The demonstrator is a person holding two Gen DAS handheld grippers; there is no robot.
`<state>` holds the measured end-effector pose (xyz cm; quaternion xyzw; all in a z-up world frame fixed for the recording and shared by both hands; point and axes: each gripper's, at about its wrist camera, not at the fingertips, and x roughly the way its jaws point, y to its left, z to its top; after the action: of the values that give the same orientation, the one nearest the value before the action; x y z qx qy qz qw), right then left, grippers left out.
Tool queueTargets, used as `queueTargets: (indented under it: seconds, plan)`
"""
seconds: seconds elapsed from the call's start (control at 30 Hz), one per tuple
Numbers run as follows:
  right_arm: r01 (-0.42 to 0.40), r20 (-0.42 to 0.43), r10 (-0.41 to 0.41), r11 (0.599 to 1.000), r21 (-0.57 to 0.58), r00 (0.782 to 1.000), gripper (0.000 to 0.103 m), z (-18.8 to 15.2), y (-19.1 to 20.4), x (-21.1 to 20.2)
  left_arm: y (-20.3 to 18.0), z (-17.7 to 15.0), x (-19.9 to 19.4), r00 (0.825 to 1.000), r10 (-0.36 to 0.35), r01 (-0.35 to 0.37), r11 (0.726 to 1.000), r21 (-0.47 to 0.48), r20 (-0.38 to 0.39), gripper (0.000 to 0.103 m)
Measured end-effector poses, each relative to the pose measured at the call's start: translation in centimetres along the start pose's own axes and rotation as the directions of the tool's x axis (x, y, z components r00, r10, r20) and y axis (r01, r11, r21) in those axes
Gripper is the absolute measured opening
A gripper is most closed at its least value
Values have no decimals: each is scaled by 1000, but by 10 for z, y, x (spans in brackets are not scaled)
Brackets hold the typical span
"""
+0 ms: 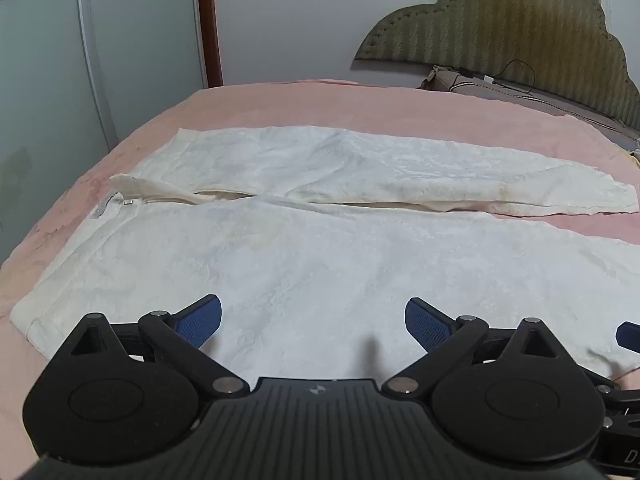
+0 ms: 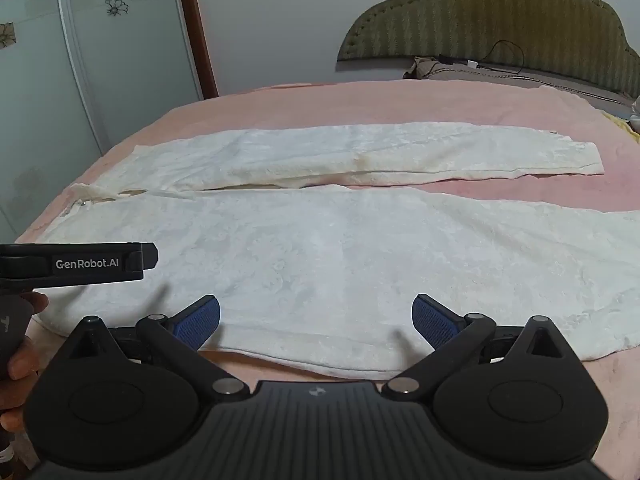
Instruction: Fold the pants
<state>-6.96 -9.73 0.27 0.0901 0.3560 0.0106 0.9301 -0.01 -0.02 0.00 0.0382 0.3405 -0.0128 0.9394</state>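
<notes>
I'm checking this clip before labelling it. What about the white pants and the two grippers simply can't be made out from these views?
- White textured pants: the near leg's cuff runs off the right edge in both wrist views.
- Near hem, left wrist view: hidden behind the open left gripper.
- Small metal waist fastener: too small to identify.
- Pants' underside: pressed against the pink bedsheet.
- Right gripper: open; whether it touches cloth is unclear.

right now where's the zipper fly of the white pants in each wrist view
Left wrist view: the zipper fly sits at middle left, at the waist end of the pants.
Right wrist view: the zipper fly sits at far left, just above the left gripper's black body.
Shared landmark: the green scalloped headboard at upper right in both views.
</notes>
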Motion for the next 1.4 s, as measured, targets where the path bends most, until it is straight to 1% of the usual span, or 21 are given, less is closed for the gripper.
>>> queueTargets:
  seconds: [0.13,0.17,0.23,0.3,0.4,0.57,0.7,0.83,1.27,1.4]
  plan:
    - [-1,-12,1,1000,11,1000,103,1,-5,0,-1,-1,-2,1000,3,-4,1000,16,5,101]
    - [35,0,-35,999,-17,999,103,0,0,3,0,-2,4,1000,0,0,1000,11,-21,101]
    - [33,4,-33,999,-13,999,103,0,-1,2,9,-4,6,1000,-25,25,1000,0,-18,101]
    - [35,5,-35,999,-15,999,103,0,-1,2,10,-5,7,1000,-26,26,1000,0,-17,101]
    - [39,2,-39,999,-15,999,103,0,-2,3,-2,-3,5,1000,-1,1,1000,4,-29,101]
    - [59,-9,-59,998,-17,998,103,1,-2,4,-1,-3,7,999,8,-8,1000,-3,-45,101]
    - [76,-34,-77,997,-18,996,103,2,-1,9,3,-3,9,998,-1,-1,1000,-27,-61,101]
    - [64,-42,-64,998,-7,997,103,1,-3,9,6,-3,11,997,4,-7,999,-40,-74,101]
    - [53,-47,-53,999,-6,997,103,0,-3,9,7,-4,11,997,14,-17,999,-40,-76,101]
    - [20,-26,-21,999,-30,999,103,2,-2,8,8,-4,14,996,32,-35,999,-36,-88,101]
